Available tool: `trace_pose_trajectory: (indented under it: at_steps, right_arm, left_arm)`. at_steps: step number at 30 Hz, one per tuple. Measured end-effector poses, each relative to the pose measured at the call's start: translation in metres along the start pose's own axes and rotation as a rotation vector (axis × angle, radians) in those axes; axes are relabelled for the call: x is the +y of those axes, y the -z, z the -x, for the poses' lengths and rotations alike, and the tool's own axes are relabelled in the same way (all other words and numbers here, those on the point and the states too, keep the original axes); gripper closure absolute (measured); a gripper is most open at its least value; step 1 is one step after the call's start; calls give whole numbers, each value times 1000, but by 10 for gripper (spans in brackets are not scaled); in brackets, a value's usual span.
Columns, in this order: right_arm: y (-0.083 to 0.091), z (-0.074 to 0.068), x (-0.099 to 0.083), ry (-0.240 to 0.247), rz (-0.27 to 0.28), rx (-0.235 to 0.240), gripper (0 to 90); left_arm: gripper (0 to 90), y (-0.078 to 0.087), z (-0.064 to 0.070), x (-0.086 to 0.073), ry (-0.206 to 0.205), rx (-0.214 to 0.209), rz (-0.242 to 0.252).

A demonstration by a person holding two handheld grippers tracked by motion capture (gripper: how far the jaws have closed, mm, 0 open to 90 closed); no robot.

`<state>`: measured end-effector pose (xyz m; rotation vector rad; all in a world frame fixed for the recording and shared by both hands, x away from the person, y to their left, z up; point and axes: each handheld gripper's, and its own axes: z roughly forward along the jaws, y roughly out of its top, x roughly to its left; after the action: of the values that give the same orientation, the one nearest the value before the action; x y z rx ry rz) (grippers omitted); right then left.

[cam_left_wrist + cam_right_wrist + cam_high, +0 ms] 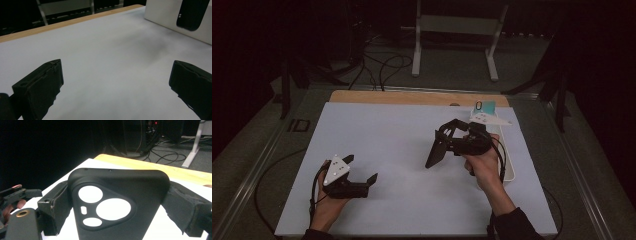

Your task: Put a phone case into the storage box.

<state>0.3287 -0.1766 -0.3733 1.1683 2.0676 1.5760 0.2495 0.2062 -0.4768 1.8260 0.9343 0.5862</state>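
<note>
While the left tongs (360, 171) rest open on the desk (392, 150), the right tongs (443, 142) grip a black phone case (435, 152) above it.

In the right gripper view the phone case (117, 205) sits clamped between both jaws, its flat face toward the camera, with three round camera cut-outs and a small slot in a rounded triangular recess. From above, the case hangs tilted over the right half of the white desk sheet, just left of a white tray (508, 167) at the desk's right edge. The left tongs (115, 90) hold nothing, jaws wide apart over bare white surface near the front left, well apart from the case.
</note>
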Motion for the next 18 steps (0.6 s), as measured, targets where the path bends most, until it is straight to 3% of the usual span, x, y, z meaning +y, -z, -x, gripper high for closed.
trace_pose_trajectory:
  at_steps: [11, 18]
  right_arm:
    - [0, 8, 7, 17, 4, -26, 136]
    - [0, 19, 11, 11, 4, -48, 136]
  left_arm:
    - [1, 20, -11, -17, 36, 41, 25]
    - [1, 20, -12, -19, 16, 47, 15]
